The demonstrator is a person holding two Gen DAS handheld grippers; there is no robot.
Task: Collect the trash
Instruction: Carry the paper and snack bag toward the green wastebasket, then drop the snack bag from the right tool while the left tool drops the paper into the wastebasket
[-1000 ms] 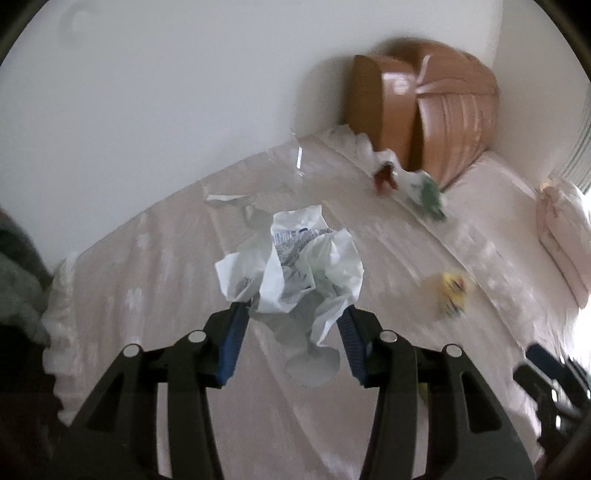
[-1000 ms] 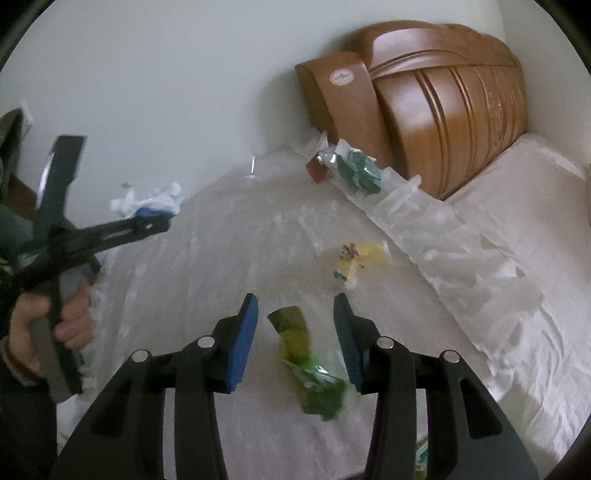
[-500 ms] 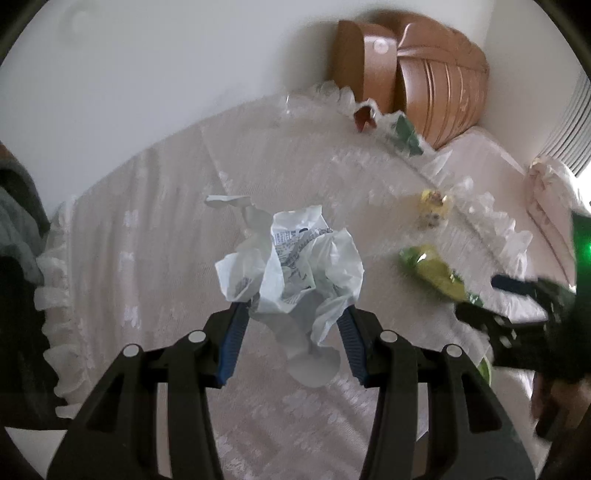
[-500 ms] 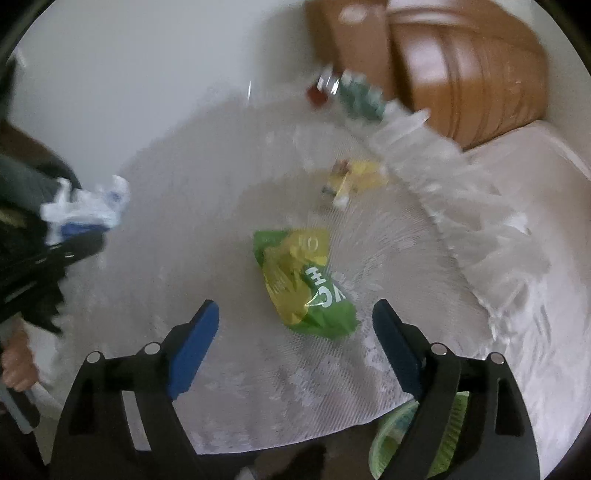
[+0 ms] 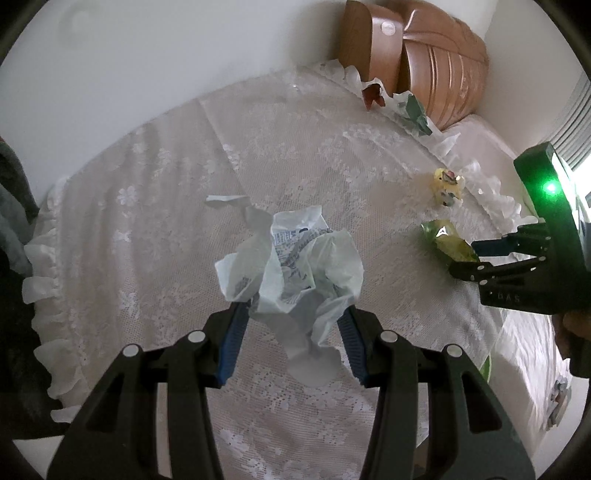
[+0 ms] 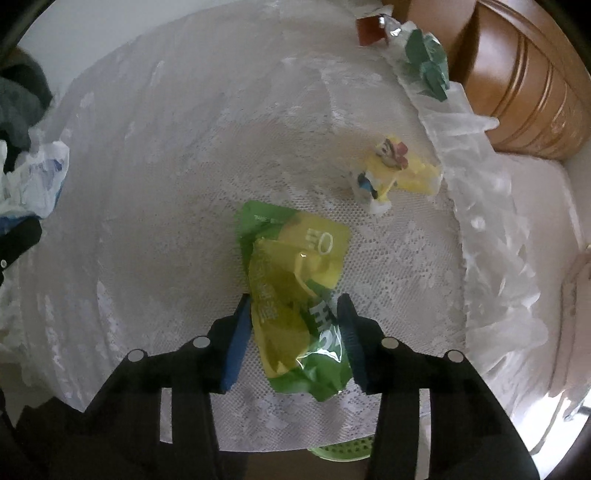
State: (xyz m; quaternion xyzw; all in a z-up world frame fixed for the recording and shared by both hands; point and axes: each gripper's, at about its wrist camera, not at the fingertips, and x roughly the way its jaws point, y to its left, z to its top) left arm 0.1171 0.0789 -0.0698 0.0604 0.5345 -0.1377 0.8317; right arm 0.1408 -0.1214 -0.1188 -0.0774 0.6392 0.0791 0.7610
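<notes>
A crumpled white plastic wad [image 5: 291, 258] with blue print hangs above the lace-covered table [image 5: 147, 221], and my left gripper [image 5: 293, 310] is shut on its lower part. The same wad [image 6: 40, 177] shows at the left edge of the right wrist view. A green and yellow snack bag [image 6: 295, 258] lies flat on the lace. My right gripper [image 6: 294, 301] points straight down over it, its jaws closing, with both blue pads against the bag's sides. In the left wrist view the right gripper [image 5: 465, 258] meets that bag [image 5: 443, 240] at the right.
A yellow wrapper with a cartoon figure [image 6: 395, 170] lies beyond the bag. A red wrapper [image 6: 369, 29] and a green one [image 6: 424, 55] sit at the table's far edge by a wooden headboard [image 6: 535, 92]. A green basket [image 6: 343, 446] shows below the near edge.
My right gripper tipped down over the green bag, opened wide around it, then closed onto its sides. My left gripper drifted lower over the table, still holding the wad.
</notes>
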